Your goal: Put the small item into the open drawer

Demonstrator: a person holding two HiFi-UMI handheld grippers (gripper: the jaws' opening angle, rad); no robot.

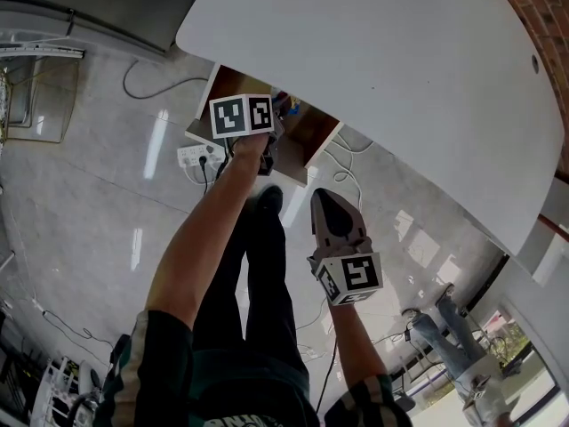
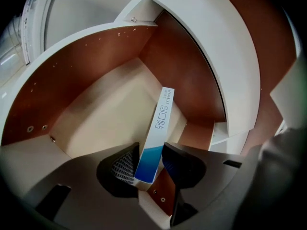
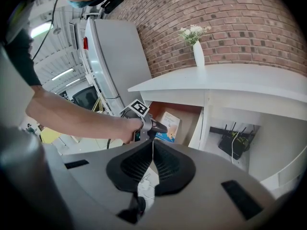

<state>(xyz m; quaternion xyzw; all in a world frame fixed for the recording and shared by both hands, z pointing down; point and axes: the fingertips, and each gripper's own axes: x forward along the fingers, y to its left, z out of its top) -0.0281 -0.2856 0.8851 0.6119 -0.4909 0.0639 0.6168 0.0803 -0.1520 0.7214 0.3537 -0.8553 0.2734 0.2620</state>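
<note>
While the slim white-and-blue box [image 2: 160, 123] leans loose between the left gripper's [image 2: 150, 150] partly parted jaws, its far end inside the open drawer [image 2: 91, 61], widen them fully, then withdraw straight back. The right gripper's [image 3: 152, 147] jaws are closed, empty.

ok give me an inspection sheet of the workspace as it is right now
surface: white tabletop, a vase of flowers on it
job's things: open drawer, brown walls; white and blue box tilted, far end inside the drawer
clutter: nothing seen
grippers: left gripper has the box between its jaws, grip unclear; right gripper shut, empty
cables: power strip with leads on the tiled floor; router with wires under the tabletop
surroundings: brick wall behind the tabletop
</note>
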